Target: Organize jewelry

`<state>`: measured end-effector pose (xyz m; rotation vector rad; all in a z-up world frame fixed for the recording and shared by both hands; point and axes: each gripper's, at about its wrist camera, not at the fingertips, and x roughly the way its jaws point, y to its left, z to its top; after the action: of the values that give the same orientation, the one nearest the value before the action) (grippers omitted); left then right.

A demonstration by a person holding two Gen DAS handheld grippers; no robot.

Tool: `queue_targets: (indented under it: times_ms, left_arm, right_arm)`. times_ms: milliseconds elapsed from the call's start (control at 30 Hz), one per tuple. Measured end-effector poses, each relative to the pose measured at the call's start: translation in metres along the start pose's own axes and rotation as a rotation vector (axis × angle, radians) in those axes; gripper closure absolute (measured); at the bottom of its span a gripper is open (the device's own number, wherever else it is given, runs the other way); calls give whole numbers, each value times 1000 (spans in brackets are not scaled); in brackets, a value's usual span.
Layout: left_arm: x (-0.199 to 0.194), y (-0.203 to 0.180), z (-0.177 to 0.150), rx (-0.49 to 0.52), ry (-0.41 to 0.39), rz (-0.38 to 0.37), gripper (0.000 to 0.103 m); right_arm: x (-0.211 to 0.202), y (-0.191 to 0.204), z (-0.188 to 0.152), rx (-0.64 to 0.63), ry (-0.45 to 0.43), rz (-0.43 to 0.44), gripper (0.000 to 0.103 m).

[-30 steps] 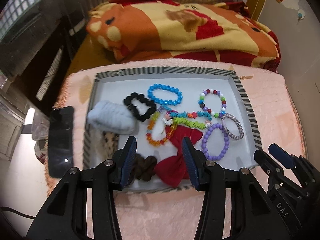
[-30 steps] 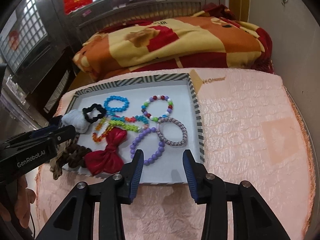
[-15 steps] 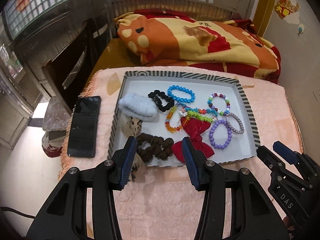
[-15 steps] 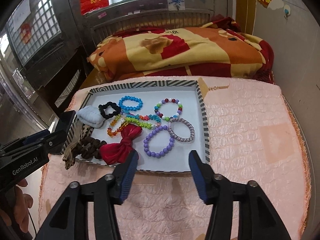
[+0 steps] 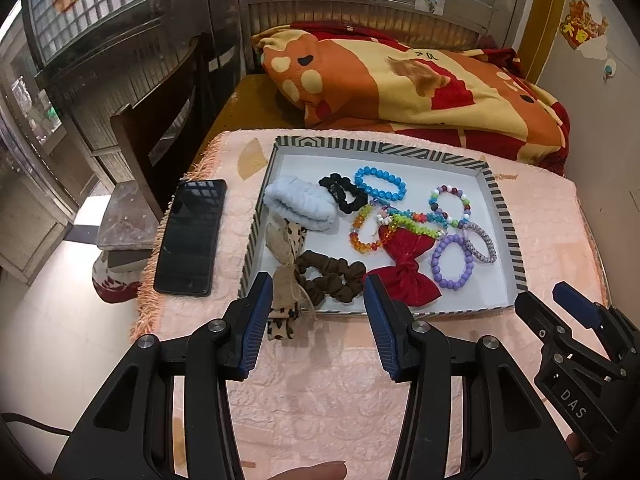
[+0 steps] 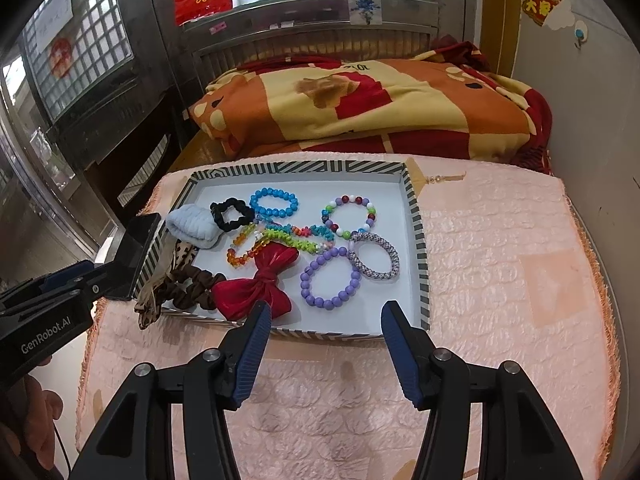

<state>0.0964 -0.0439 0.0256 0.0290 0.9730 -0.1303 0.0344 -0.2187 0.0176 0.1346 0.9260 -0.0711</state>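
A white tray with a striped rim [image 5: 496, 196] [image 6: 418, 216] sits on a pink mat. In it lie a red bow [image 5: 404, 268] [image 6: 256, 286], a purple bead bracelet [image 5: 452, 260] [image 6: 330, 276], a blue bead bracelet [image 5: 380, 183] [image 6: 274, 202], a multicolour bracelet [image 6: 350, 216], a braided bracelet [image 6: 374, 260], a black scrunchie [image 5: 344, 194], a brown scrunchie [image 5: 330, 276] and a pale blue band [image 5: 298, 202]. A leopard ribbon [image 5: 282, 280] hangs over the tray's near edge. My left gripper [image 5: 318, 322] and right gripper [image 6: 324, 350] are open and empty, held above the mat in front of the tray.
A black phone [image 5: 190, 236] lies on the mat left of the tray. A folded orange and red blanket [image 5: 420, 88] lies behind the tray. A dark chair [image 5: 160, 140] stands at the left. A wall [image 6: 592, 100] is at the right.
Both grippers have pulled back and up from the tray, so it looks smaller and farther. The right gripper's jaws have opened wider. Nothing in the tray has moved.
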Motion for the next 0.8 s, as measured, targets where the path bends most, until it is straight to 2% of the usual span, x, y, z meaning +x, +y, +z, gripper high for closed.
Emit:
queue_targets:
  times_ms: [200, 800]
  left_arm:
    - [-1, 3, 0, -2, -3, 6, 56]
    - [5, 6, -2, -1, 1, 24, 56]
  right_arm:
    - [0, 1, -1, 0, 1, -1, 44]
    - [6, 1, -2, -1, 25, 4, 44]
